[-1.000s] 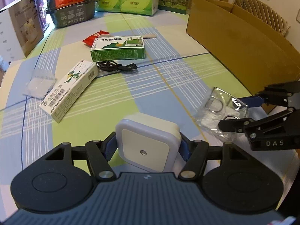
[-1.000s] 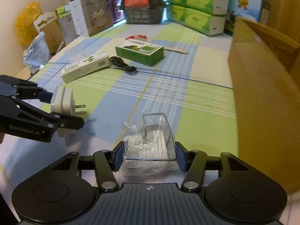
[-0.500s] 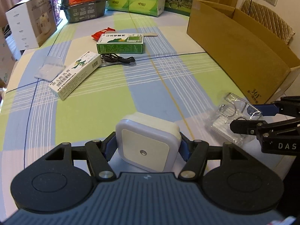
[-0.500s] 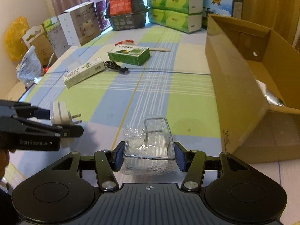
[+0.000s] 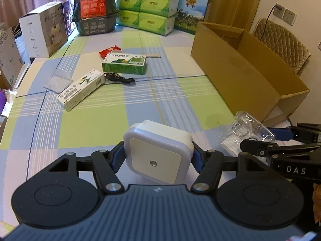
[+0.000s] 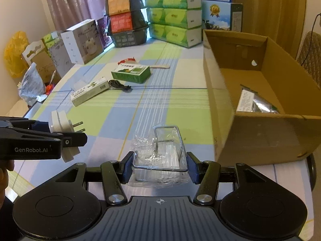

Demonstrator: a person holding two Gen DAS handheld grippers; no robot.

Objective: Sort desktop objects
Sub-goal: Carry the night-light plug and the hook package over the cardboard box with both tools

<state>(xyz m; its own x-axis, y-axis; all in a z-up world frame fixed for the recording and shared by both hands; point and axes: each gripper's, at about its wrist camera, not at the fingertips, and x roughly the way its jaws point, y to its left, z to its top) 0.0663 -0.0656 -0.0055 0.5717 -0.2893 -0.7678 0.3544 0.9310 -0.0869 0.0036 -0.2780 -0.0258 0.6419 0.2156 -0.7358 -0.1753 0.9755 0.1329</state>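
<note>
Left gripper [image 5: 157, 156] pinching night light [image 5: 157, 150]; right gripper [image 6: 159, 168] pinching wrapped wire rack [image 6: 160, 152]. Cardboard box [image 6: 260, 132] at 2 o'clock. Keep both raised, clear the rim, release inside, not on the foil packet [image 6: 258, 102].

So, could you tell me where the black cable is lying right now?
The black cable lies on the checked tablecloth at mid-table, left of centre in both wrist views, between the long white box and the green box.
</note>
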